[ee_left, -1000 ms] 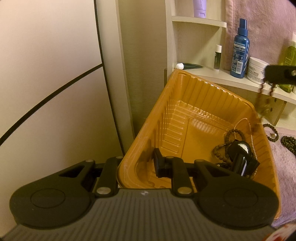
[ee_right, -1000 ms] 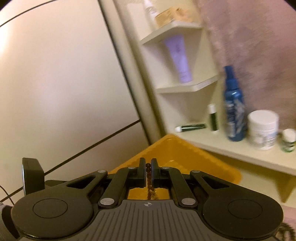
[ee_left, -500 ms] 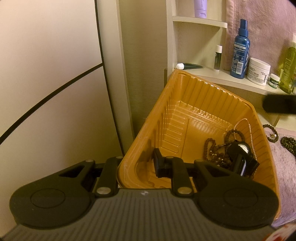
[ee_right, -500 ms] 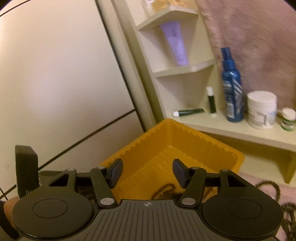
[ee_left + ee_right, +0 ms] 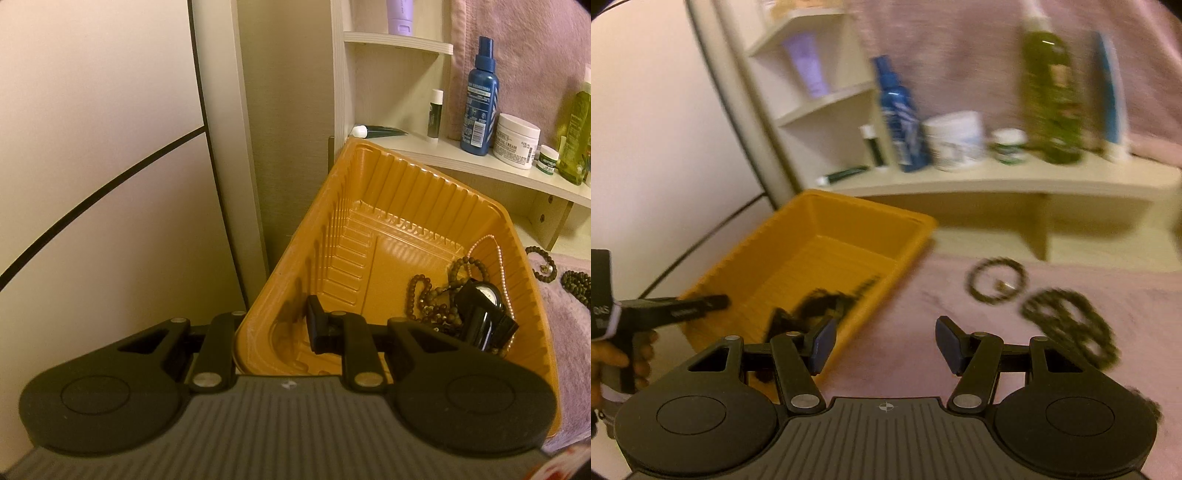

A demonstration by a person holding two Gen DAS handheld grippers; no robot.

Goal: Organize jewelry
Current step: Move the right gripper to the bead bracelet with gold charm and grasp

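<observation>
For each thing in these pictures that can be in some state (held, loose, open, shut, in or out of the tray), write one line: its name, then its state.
orange tray: tilted, its near rim clamped by the left gripper.
right gripper: open, holding nothing.
watch: in the tray.
pearl strand: in the tray, against the wall.
brown bead strings: piled in the tray.
bead bracelet: out, on the pink cloth.
dark bead string: out, heaped on the cloth.

Home dressing or bathroom corner: a pale corner shelf unit (image 5: 399,40) is carrying toiletries — a lilac tube (image 5: 400,13), blue spray bottle (image 5: 480,99), white cream jar (image 5: 517,140), small green-labelled pot (image 5: 547,158), green bottle (image 5: 576,136). A pink plush fabric (image 5: 517,55) is hanging behind the shelves and a similar pink cloth (image 5: 905,295) is covering the surface below. An orange plastic tray (image 5: 369,229) holding beads and a watch is sitting at its edge, with bead bracelets (image 5: 995,280) lying on the cloth.
</observation>
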